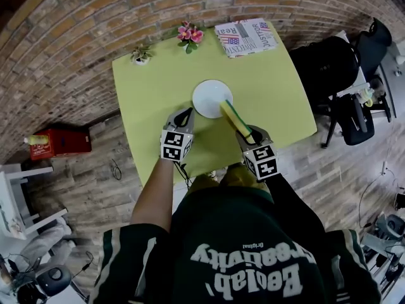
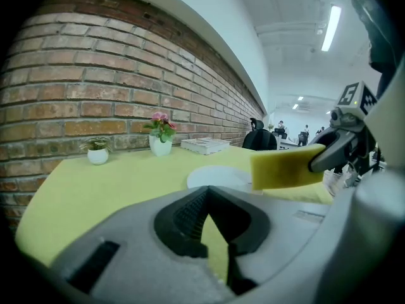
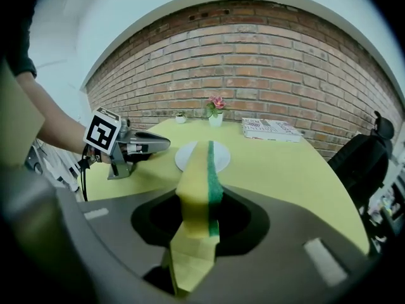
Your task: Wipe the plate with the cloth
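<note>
A white plate [image 1: 209, 97] lies in the middle of the yellow-green table [image 1: 272, 100]. My right gripper [image 1: 250, 135] is shut on a yellow sponge with a green scouring side [image 1: 235, 119]. The sponge's far end reaches over the plate's near right rim. In the right gripper view the sponge [image 3: 199, 189] runs forward from the jaws across the plate [image 3: 188, 157]. My left gripper [image 1: 186, 114] is shut and holds nothing, with its tips just off the plate's near left rim. The left gripper view shows the plate [image 2: 215, 177] ahead and the sponge [image 2: 288, 168] at the right.
At the table's far edge stand a pot of pink flowers [image 1: 190, 35], a small green plant in a white pot [image 1: 140, 56] and a printed magazine [image 1: 245, 37]. Black office chairs [image 1: 342, 68] stand to the right. A red box [image 1: 57, 144] sits on the floor at the left.
</note>
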Demonstrator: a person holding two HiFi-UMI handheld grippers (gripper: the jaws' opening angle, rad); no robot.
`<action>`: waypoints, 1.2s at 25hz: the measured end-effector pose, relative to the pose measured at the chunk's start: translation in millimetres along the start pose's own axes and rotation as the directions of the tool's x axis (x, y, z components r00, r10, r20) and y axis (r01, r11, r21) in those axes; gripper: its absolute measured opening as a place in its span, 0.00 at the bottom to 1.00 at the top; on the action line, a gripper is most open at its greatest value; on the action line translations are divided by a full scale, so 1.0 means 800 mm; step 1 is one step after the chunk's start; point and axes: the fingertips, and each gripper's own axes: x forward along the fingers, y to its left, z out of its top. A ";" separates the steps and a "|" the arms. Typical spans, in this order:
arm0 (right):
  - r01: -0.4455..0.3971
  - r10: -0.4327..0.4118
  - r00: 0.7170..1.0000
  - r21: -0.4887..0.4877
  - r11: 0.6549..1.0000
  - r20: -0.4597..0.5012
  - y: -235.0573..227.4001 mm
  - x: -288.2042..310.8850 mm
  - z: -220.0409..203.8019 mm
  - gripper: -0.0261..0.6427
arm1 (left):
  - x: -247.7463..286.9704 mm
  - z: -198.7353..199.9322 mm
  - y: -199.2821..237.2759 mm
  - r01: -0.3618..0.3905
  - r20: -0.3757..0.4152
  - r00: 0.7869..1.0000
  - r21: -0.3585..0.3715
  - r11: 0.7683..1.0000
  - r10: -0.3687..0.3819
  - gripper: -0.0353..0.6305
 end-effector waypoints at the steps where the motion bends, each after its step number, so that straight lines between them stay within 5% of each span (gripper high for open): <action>1: 0.007 -0.007 1.000 0.003 1.000 -0.002 -0.002 -0.001 -0.001 0.24 | 0.000 0.000 0.000 0.000 0.000 1.000 0.001 1.000 0.000 0.06; 16: -0.041 0.041 0.998 0.018 0.999 0.049 0.009 0.002 0.021 0.24 | -0.001 0.001 0.002 -0.022 0.011 1.000 -0.014 1.000 0.022 0.06; 30: -0.168 0.170 0.981 -0.031 0.985 0.093 0.010 0.077 0.102 0.24 | 0.008 0.002 0.028 -0.174 -0.037 0.985 -0.103 0.979 0.171 0.06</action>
